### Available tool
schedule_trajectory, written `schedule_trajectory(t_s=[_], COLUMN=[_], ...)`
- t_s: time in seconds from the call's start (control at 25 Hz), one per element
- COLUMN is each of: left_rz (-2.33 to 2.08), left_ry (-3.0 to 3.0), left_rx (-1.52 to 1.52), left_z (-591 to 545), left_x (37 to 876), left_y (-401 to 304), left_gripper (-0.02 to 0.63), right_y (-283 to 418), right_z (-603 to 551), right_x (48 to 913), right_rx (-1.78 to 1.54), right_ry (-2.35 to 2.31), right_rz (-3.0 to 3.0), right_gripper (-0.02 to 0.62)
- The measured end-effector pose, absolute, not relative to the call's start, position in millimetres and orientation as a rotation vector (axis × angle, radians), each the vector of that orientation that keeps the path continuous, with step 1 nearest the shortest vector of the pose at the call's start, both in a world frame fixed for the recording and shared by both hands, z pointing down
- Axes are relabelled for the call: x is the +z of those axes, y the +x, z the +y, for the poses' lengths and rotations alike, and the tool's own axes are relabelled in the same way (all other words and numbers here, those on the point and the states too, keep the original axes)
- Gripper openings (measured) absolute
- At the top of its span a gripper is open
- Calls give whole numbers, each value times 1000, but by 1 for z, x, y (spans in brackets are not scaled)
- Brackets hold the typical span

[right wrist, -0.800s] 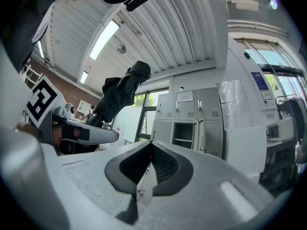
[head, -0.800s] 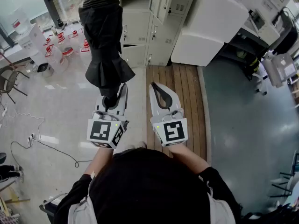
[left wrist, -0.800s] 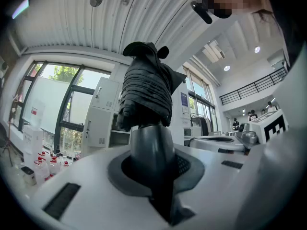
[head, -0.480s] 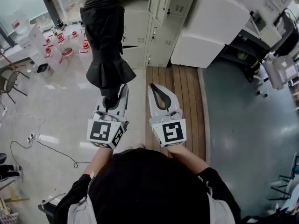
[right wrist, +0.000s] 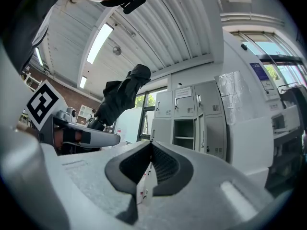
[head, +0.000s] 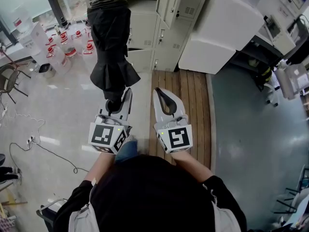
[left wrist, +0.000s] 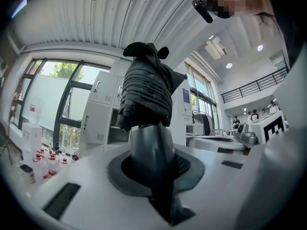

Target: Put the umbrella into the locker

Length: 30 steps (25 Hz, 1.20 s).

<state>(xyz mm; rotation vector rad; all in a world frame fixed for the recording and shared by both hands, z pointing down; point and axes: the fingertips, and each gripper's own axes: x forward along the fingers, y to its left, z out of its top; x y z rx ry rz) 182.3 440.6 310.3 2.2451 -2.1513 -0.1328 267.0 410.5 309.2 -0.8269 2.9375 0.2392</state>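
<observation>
**Head view, carrying phase.** Over the last second the folded umbrella (head: 112, 42) and both grippers have kept their pose. The room behind them has shifted slightly, and a knee (head: 126, 149) (blue denim) has come into view below the left gripper (head: 118, 100). This suggests the person is stepping toward the locker bank (head: 140, 28), with insertion not yet begun.

- **Left gripper:** it pinches the umbrella's smooth grey cylindrical handle (left wrist: 148, 147). The black pleated fabric canopy flares at its skirt and rises from the jaw tips, well short of the lockers.
- **Right gripper (head: 161, 96):** its ribbed dark pads are pressed together with nothing between them.
- **Lockers:** pale painted metal with vent-slotted doors and one open compartment (right wrist: 184, 133).
- **Floor:** glossy tile (head: 58, 110) at left and wooden planks (head: 186, 95) at right.
</observation>
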Motion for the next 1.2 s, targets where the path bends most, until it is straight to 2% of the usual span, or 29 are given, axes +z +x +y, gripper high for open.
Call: schedule_trajectory(t_s=[1.2], left_rz=[-1910], left_ry=[2468], left_rx=[-151], left_z=[197], left_x=[318], left_y=[18], left_gripper=[57], right_y=[95], right_z=[176], right_x=[302], right_rx=[227], right_ry=[-1049], right_rz=[2822], right_gripper=[2])
